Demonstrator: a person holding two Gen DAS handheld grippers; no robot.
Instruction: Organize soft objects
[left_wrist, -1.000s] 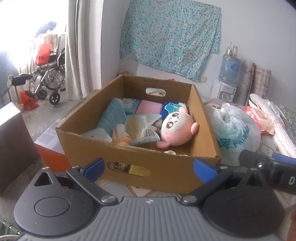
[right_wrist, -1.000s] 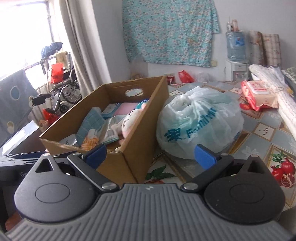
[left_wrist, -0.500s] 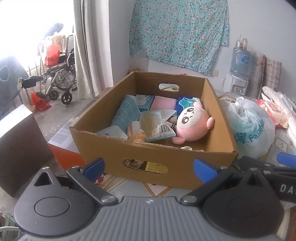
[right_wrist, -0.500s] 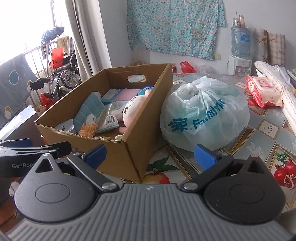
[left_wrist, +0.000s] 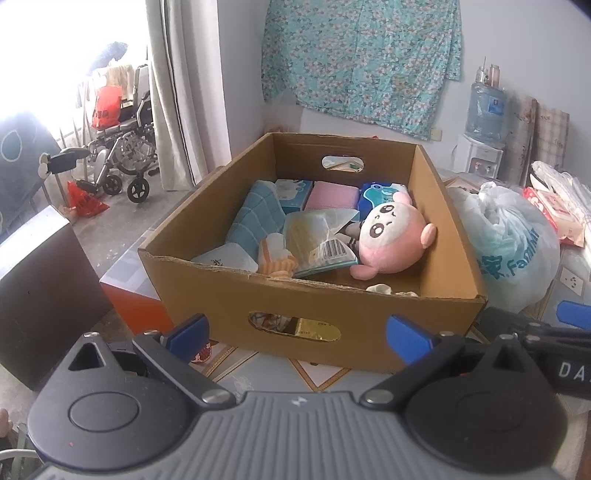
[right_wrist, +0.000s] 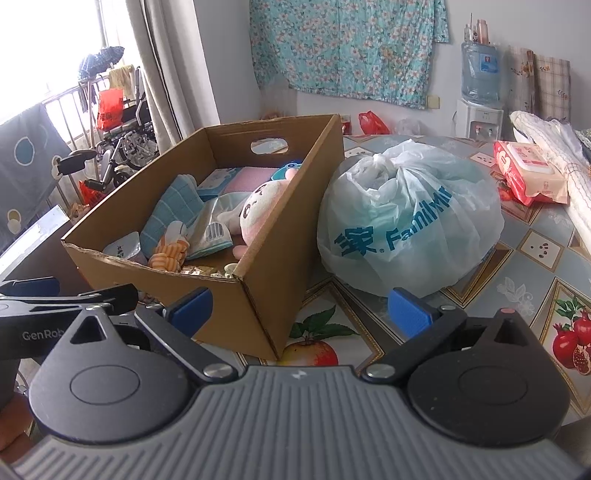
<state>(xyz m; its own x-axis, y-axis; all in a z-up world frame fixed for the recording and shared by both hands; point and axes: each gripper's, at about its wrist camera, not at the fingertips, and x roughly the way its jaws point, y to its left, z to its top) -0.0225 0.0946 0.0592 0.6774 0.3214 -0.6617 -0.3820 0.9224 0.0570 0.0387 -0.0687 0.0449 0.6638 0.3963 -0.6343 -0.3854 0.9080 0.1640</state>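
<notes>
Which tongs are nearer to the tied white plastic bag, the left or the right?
The right tongs. They are open and point at the gap between the cardboard box and the plastic bag, just ahead. The left tongs, also open, face the box front, with the bag off to their right.

wall: pale grey, floral teal cloth (left_wrist: 362, 59) hung on it | window: bright glare at left, grey curtain (left_wrist: 184, 92) beside | floor: grey, wheelchair (left_wrist: 122, 155) parked | corner: water dispenser (right_wrist: 479, 92) | bench (right_wrist: 546, 258): fruit-patterned cover
</notes>
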